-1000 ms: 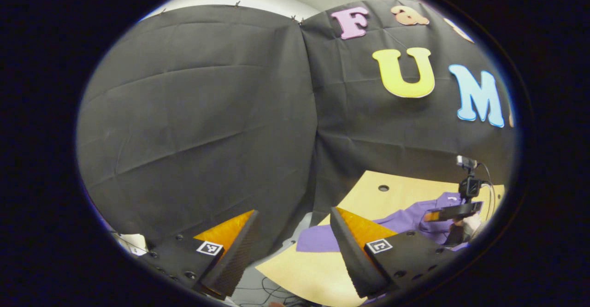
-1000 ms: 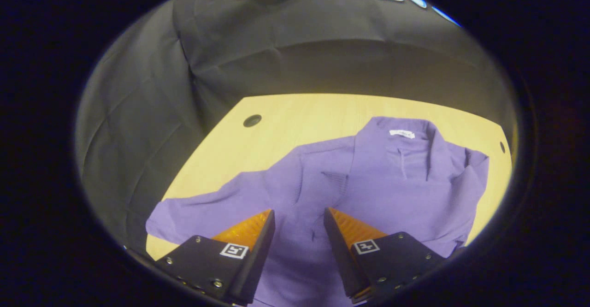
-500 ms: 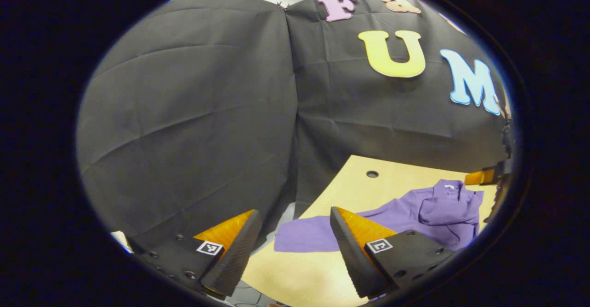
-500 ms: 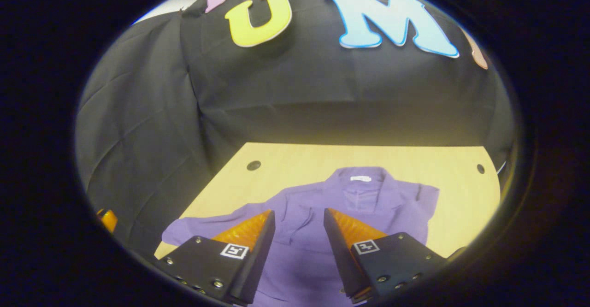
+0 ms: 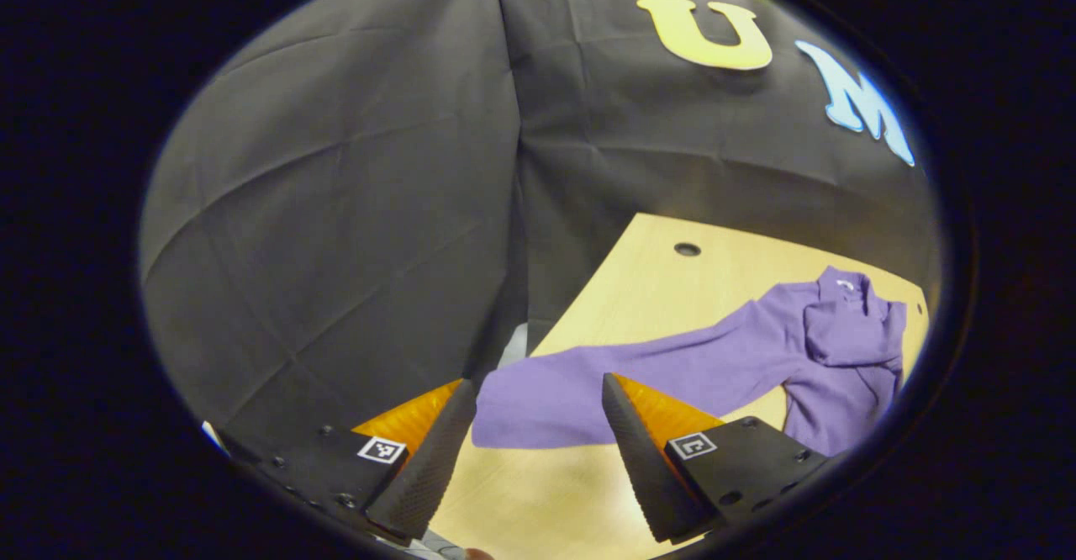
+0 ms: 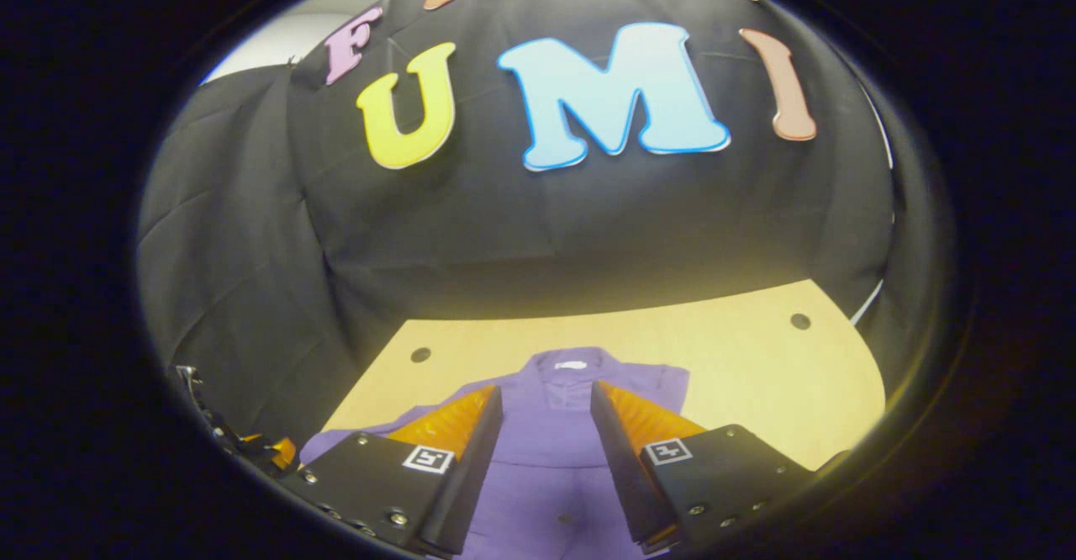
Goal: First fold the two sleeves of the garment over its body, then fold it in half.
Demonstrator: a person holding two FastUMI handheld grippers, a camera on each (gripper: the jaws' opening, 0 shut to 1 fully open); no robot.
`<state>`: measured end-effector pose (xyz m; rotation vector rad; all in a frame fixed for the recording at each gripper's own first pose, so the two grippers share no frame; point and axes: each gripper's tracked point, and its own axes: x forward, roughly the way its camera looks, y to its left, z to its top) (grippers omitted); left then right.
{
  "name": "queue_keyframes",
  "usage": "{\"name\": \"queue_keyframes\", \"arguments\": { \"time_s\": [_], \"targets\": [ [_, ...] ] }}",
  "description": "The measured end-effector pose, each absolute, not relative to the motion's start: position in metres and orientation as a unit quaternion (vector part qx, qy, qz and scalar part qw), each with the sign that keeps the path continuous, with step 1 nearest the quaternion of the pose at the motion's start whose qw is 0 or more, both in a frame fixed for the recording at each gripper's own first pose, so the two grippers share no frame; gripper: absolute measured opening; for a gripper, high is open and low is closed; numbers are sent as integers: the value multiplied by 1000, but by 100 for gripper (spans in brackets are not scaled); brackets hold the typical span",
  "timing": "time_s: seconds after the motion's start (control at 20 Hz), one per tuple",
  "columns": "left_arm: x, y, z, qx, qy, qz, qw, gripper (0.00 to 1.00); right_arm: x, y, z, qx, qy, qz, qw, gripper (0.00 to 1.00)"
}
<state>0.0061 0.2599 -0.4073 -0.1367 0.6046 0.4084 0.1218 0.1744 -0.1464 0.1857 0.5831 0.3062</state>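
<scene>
Both tongs, left [image 5: 538, 451] and right [image 6: 546, 451], gape empty above the purple garment [image 5: 807, 358]; its outstretched sleeve [image 5: 605, 383] runs along the bench [image 5: 639, 291] toward the left tongs.

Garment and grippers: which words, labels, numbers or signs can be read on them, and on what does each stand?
Neck label on the purple garment: a white patch, too small to read.
Square markers on the left gripper and the right gripper: black-and-white patterns, no words or numbers.
No other text can be read on them.
</scene>
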Motion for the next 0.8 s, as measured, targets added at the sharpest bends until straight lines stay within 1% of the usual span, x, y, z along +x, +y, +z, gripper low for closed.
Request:
{"name": "queue_keyframes", "arguments": {
  "time_s": [0.1, 0.25, 0.35, 0.45, 0.6, 0.7, 0.8],
  "targets": [
    [3, 263, -432, -68, 322, 200, 923, 97, 117, 154, -138, 84, 278, 132, 948, 67],
    [4, 270, -468, -74, 353, 201, 911, 100, 109, 127, -132, 80, 274, 104, 953, 67],
    [7, 275, -489, -76, 365, 202, 906, 98, 103, 109, -132, 77, 274, 85, 955, 68],
    [8, 275, -504, -79, 377, 199, 901, 98, 98, 98, -133, 75, 278, 72, 955, 68],
    [6, 276, -517, -79, 389, 196, 897, 98, 93, 89, -134, 76, 281, 60, 955, 68],
    [7, 276, -514, -78, 385, 195, 899, 99, 89, 84, -134, 76, 283, 56, 955, 67],
    [7, 275, -515, -79, 384, 195, 899, 98, 87, 82, -137, 76, 286, 55, 953, 67]
  ]
}}
